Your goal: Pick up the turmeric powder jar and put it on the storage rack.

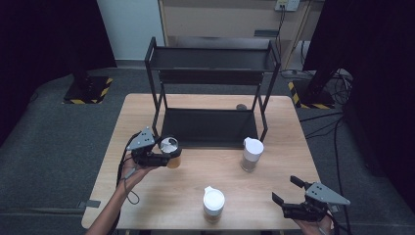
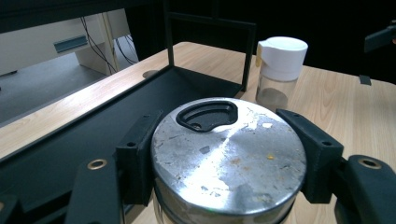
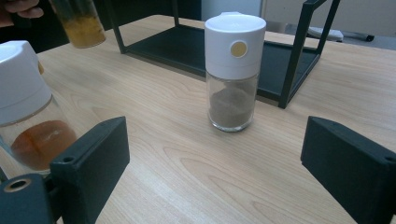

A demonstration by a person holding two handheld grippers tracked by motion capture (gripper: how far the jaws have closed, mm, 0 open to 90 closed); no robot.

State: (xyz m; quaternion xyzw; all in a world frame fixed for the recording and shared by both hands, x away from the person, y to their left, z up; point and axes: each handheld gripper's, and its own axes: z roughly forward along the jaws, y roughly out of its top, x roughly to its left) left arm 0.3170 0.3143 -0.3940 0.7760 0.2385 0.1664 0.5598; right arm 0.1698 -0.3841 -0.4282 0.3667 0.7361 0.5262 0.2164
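My left gripper (image 1: 169,156) is shut on a glass jar with a scratched metal lid (image 1: 170,145) and yellow powder inside, held above the table just in front of the black rack (image 1: 210,73). In the left gripper view the jaws clamp both sides of the metal-lidded jar (image 2: 229,158). A white-lidded jar of brown powder (image 1: 252,154) stands at the rack's front right corner. Another white-lidded jar (image 1: 213,203), with orange contents, stands near the table's front edge. My right gripper (image 1: 288,190) hovers open at the front right, pointed at the brown-powder jar (image 3: 232,70).
The two-tier black rack has a bare lower shelf (image 2: 140,107) resting on the wooden table (image 1: 147,196). In the right gripper view the orange jar (image 3: 25,116) sits close at the left. Black curtains and cables surround the table.
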